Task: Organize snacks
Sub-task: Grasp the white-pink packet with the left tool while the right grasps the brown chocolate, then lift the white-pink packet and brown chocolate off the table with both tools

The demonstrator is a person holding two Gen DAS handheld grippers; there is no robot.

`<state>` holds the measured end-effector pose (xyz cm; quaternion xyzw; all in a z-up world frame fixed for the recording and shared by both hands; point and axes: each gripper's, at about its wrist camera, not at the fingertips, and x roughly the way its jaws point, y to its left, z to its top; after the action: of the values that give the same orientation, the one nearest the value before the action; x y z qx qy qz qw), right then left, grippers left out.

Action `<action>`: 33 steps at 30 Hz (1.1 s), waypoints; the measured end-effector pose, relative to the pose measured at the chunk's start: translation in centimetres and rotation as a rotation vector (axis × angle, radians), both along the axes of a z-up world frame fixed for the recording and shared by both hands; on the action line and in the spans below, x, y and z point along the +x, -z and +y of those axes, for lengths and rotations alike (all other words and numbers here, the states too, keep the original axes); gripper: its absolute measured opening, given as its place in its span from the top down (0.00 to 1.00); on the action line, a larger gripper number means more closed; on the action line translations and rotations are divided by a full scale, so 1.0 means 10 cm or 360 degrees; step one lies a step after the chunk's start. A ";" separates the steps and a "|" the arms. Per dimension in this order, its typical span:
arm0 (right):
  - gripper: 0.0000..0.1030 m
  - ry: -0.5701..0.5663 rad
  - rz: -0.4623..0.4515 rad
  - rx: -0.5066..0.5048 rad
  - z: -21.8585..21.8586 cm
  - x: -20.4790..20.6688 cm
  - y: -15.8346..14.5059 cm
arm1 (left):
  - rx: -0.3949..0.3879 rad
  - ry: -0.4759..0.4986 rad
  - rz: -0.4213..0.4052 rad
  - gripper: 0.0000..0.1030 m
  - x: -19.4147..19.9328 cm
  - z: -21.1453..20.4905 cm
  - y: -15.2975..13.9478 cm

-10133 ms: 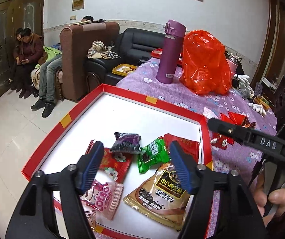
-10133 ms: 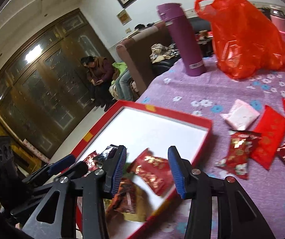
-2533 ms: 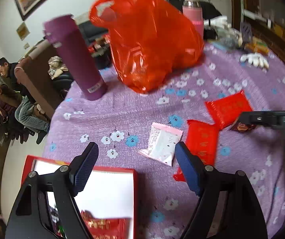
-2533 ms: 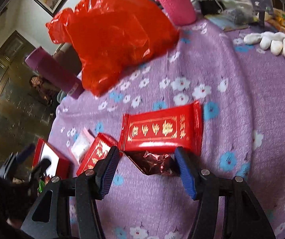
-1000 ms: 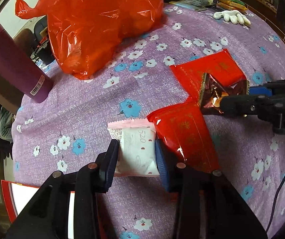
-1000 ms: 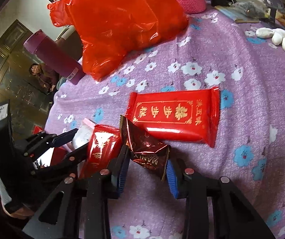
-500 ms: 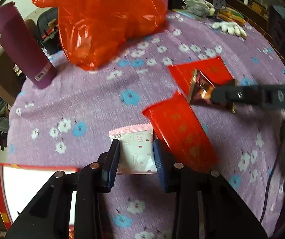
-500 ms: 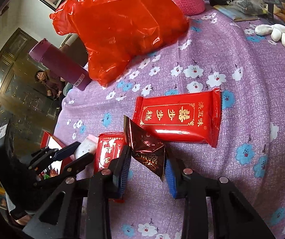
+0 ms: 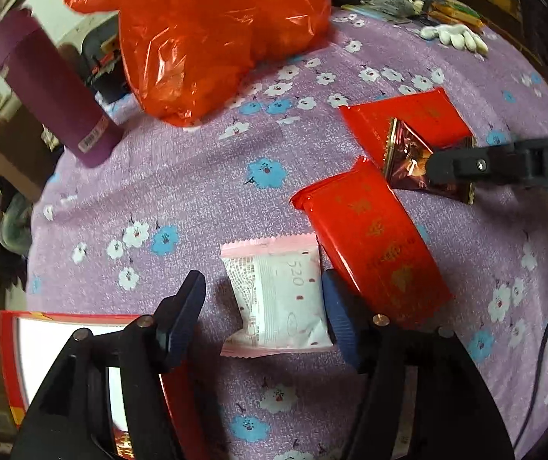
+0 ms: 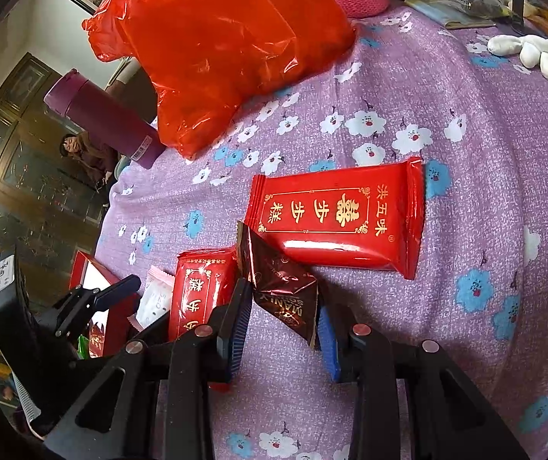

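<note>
Where the pink-and-white snack packet (image 9: 278, 299) printed "520" lies flat on the purple flowered tabletop (image 9: 205, 176), its long axis running away from the camera, the left tongs (image 9: 264, 318) straddle it with the blue pads wide apart, the left pad clear of the wrapper and the right pad just at its edge, holding nothing. Just right of it a red bar packet (image 9: 373, 245) lies slanting, its gold characters too blurred to read in the left view. The right tongs (image 10: 283, 329) are closed on a dark brown foil packet (image 10: 281, 287) marked "MANLY", which is tilted up on edge. Only the right view shows the larger red packet (image 10: 339, 214) clearly, lying crosswise with gold Chinese lettering. Behind stand a red plastic bag (image 9: 212, 34) and a purple flask (image 9: 48, 88); the red-rimmed white tray (image 9: 63, 341) sits at the tabletop's near left.
</note>
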<state>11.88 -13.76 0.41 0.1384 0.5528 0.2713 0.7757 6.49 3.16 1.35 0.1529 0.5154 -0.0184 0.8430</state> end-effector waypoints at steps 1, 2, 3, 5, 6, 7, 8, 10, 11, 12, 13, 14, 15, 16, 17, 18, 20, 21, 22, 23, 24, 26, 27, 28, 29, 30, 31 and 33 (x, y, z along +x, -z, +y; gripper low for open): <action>0.68 0.0001 0.0001 0.0001 0.00 0.00 0.00 | -0.0001 0.0027 -0.0003 0.52 -0.01 -0.02 0.00; 0.68 0.0001 0.0001 0.0002 0.00 0.00 0.00 | -0.0031 0.0057 0.0008 0.67 -0.03 -0.05 0.00; 0.68 0.0001 0.0002 0.0001 -0.01 0.00 0.00 | -0.0023 0.0069 0.0006 0.67 -0.04 -0.08 0.00; 0.68 -0.0001 0.0001 0.0001 -0.01 0.00 0.00 | 0.0029 0.0084 -0.0020 0.69 -0.07 -0.14 0.00; 0.68 -0.0001 0.0000 0.0001 -0.01 0.00 0.00 | 0.0030 0.0084 -0.0031 0.69 -0.08 -0.14 0.00; 0.68 -0.0001 -0.0001 -0.0001 -0.01 0.00 0.00 | 0.0010 0.0074 -0.0035 0.70 -0.09 -0.13 -0.01; 0.68 -0.0002 -0.0006 -0.0001 -0.01 0.00 -0.01 | -0.0016 0.0061 -0.0040 0.71 -0.10 -0.11 -0.02; 0.68 -0.0003 -0.0017 0.0024 -0.01 -0.01 -0.03 | -0.0063 0.0040 -0.0045 0.72 -0.11 -0.06 -0.06; 0.68 -0.0004 -0.0023 0.0036 -0.02 -0.01 -0.05 | -0.0082 0.0031 -0.0049 0.72 -0.12 -0.04 -0.07; 0.71 -0.0016 -0.0028 0.0059 -0.01 -0.02 -0.07 | -0.0095 0.0022 -0.0052 0.72 -0.13 -0.02 -0.09; 0.73 -0.0027 -0.0027 0.0087 -0.01 -0.02 -0.09 | -0.0111 0.0016 -0.0053 0.72 -0.14 -0.01 -0.10; 0.81 -0.0038 -0.0021 0.0118 -0.01 -0.02 -0.09 | -0.0121 0.0011 -0.0057 0.72 -0.15 -0.01 -0.11; 0.83 -0.0042 -0.0018 0.0131 -0.01 -0.02 -0.10 | -0.0134 0.0006 -0.0065 0.72 -0.17 -0.01 -0.13; 0.83 -0.0038 -0.0019 0.0127 -0.01 -0.02 -0.10 | -0.0141 0.0009 -0.0071 0.72 -0.18 -0.01 -0.14; 0.83 -0.0034 -0.0019 0.0113 -0.01 -0.01 -0.09 | -0.0144 0.0018 -0.0073 0.72 -0.19 -0.01 -0.15; 0.83 -0.0032 -0.0014 0.0104 0.00 -0.01 -0.08 | -0.0140 0.0025 -0.0067 0.72 -0.20 -0.02 -0.15; 0.83 -0.0032 0.0019 0.0093 0.00 0.00 -0.04 | -0.0120 0.0025 -0.0032 0.72 -0.19 -0.02 -0.09; 0.83 -0.0030 0.0026 0.0094 0.00 0.00 -0.03 | -0.0123 0.0018 -0.0020 0.72 -0.18 -0.01 -0.06; 0.82 -0.0028 0.0026 0.0096 0.00 0.00 -0.03 | -0.0132 0.0015 -0.0014 0.72 -0.18 0.00 -0.04; 0.81 -0.0026 0.0027 0.0105 -0.01 0.00 -0.03 | -0.0132 0.0014 -0.0019 0.72 -0.18 0.00 -0.04; 0.79 -0.0021 0.0034 0.0121 -0.01 0.01 -0.03 | -0.0131 0.0012 -0.0021 0.72 -0.18 0.00 -0.04; 0.79 -0.0023 0.0053 0.0135 -0.02 0.01 -0.01 | -0.0137 0.0020 -0.0022 0.72 -0.19 -0.02 -0.05; 0.79 -0.0017 0.0072 0.0152 -0.03 0.02 0.00 | -0.0143 0.0024 -0.0025 0.72 -0.20 -0.02 -0.06; 0.79 -0.0004 0.0089 0.0177 -0.05 0.03 0.02 | -0.0149 0.0028 -0.0028 0.72 -0.21 -0.02 -0.07; 0.78 -0.0002 0.0095 0.0191 -0.06 0.03 0.02 | -0.0155 0.0031 -0.0032 0.72 -0.22 -0.02 -0.08; 0.78 -0.0001 0.0098 0.0206 -0.07 0.04 0.02 | -0.0161 0.0032 -0.0033 0.72 -0.23 -0.02 -0.08; 0.77 0.0007 0.0101 0.0228 -0.09 0.04 0.01 | -0.0167 0.0030 -0.0032 0.72 -0.24 -0.02 -0.08; 0.72 0.0014 0.0101 0.0241 -0.11 0.04 0.01 | -0.0184 0.0027 -0.0034 0.72 -0.28 0.00 -0.09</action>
<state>12.32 -14.88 0.35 0.2076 0.5543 0.3045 0.7463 3.65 3.12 2.26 0.1084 0.5030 -0.0536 0.8558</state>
